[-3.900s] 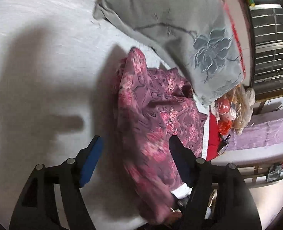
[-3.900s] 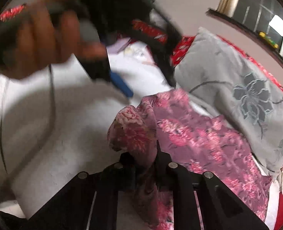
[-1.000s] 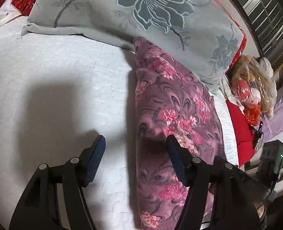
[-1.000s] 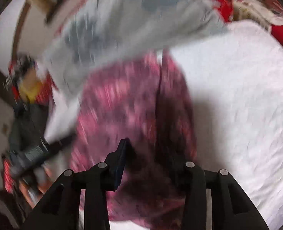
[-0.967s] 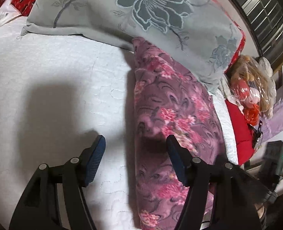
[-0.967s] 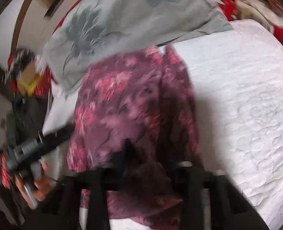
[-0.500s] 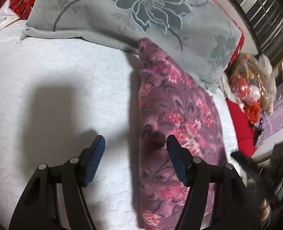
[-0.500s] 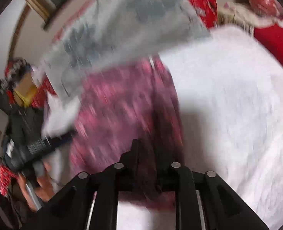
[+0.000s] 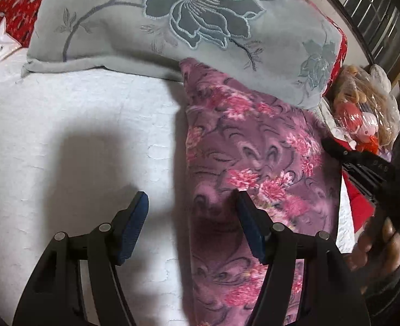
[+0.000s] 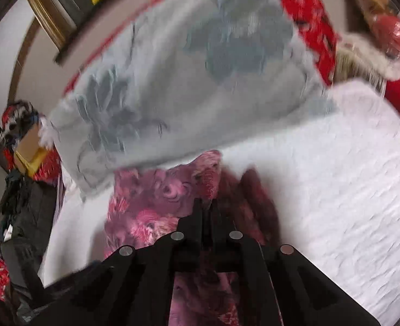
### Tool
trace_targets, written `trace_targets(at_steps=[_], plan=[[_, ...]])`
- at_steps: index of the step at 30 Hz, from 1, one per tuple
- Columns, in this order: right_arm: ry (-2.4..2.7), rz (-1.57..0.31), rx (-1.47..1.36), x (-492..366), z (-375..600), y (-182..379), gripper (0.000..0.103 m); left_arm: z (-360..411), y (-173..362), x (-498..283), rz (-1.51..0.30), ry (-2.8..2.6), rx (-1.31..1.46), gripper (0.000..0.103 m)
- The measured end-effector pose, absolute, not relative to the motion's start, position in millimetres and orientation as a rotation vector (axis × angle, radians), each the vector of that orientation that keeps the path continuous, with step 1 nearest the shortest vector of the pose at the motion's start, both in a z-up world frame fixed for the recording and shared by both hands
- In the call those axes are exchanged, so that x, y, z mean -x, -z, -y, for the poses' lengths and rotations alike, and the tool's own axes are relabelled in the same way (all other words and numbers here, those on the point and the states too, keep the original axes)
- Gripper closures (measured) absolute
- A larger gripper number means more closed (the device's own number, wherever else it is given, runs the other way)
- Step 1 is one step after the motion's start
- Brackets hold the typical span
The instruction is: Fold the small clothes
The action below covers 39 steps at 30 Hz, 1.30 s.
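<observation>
A purple garment with pink flowers (image 9: 254, 168) lies folded lengthwise on the white quilted bed (image 9: 78, 125), its far end against a grey pillow. My left gripper (image 9: 190, 203) is open and empty, low over the garment's left edge. My right gripper (image 10: 206, 203) is shut on a fold of the garment (image 10: 151, 201) and lifts it; this view is blurred. The right gripper's body and the hand holding it show at the right edge of the left wrist view (image 9: 376, 179).
A grey pillow with an embroidered flower (image 9: 200, 19) lies behind the garment. Red bedding (image 9: 18, 13) and a bagged doll (image 9: 362, 114) sit at the bed's far side. A dark heap of things and a cardboard box (image 10: 26, 141) stand beside the bed.
My right gripper has closed on the garment's fold and moved with it. My left gripper stays open and has moved little. The right gripper has come into the left wrist view.
</observation>
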State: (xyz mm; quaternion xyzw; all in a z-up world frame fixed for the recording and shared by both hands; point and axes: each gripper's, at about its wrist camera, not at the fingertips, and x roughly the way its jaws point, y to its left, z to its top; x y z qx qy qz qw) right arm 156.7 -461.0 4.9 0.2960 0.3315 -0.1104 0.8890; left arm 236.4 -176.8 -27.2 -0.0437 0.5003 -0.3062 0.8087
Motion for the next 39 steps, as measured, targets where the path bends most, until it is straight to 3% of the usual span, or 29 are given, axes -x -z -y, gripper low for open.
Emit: trace_targets(at_steps=[4, 13, 15, 16, 17, 18, 19, 25, 28, 30, 33, 34, 35, 36, 39], plan=[[0.280, -0.845, -0.631, -167, 469, 32, 0.099, 179, 27, -235, -1.070, 0.663, 0.087, 0.034], [0.194, -0.787, -0.692, -118, 459, 5, 0.090, 178, 25, -233, -1.057, 0.637, 0.065, 0.034], [0.164, -0.829, -0.690, -108, 449, 9, 0.074, 178, 25, -232, -1.056, 0.637, 0.064, 0.034], [0.161, -0.862, -0.681, -104, 444, 14, 0.072, 178, 25, -232, -1.055, 0.637, 0.060, 0.034], [0.143, -0.893, -0.670, -102, 439, 18, 0.073, 178, 25, -231, -1.055, 0.636, 0.058, 0.034], [0.128, -0.896, -0.652, -100, 436, 17, 0.087, 177, 24, -231, -1.055, 0.636, 0.059, 0.034], [0.114, -0.872, -0.618, -97, 432, 13, 0.094, 176, 24, -231, -1.056, 0.637, 0.063, 0.034], [0.170, -0.873, -0.611, -106, 436, 6, 0.093, 165, 21, -237, -1.058, 0.633, 0.122, 0.034], [0.198, -0.737, -0.679, -120, 454, -11, 0.084, 158, 19, -242, -1.051, 0.636, 0.174, 0.034], [0.201, -0.742, -0.728, -143, 466, -4, 0.068, 156, 22, -246, -1.071, 0.658, 0.220, 0.034], [0.265, -0.836, -0.736, -174, 475, 19, 0.066, 159, 26, -247, -1.081, 0.666, 0.221, 0.034], [0.272, -0.866, -0.740, -183, 476, 26, 0.068, 161, 27, -248, -1.079, 0.659, 0.211, 0.034], [0.251, -0.854, -0.739, -187, 475, 26, 0.091, 163, 29, -248, -1.079, 0.653, 0.197, 0.034], [0.230, -0.799, -0.709, -188, 473, 20, 0.099, 165, 30, -249, -1.080, 0.641, 0.181, 0.033], [0.281, -0.867, -0.652, -193, 477, 33, 0.098, 170, 38, -249, -1.089, 0.615, 0.148, 0.024]])
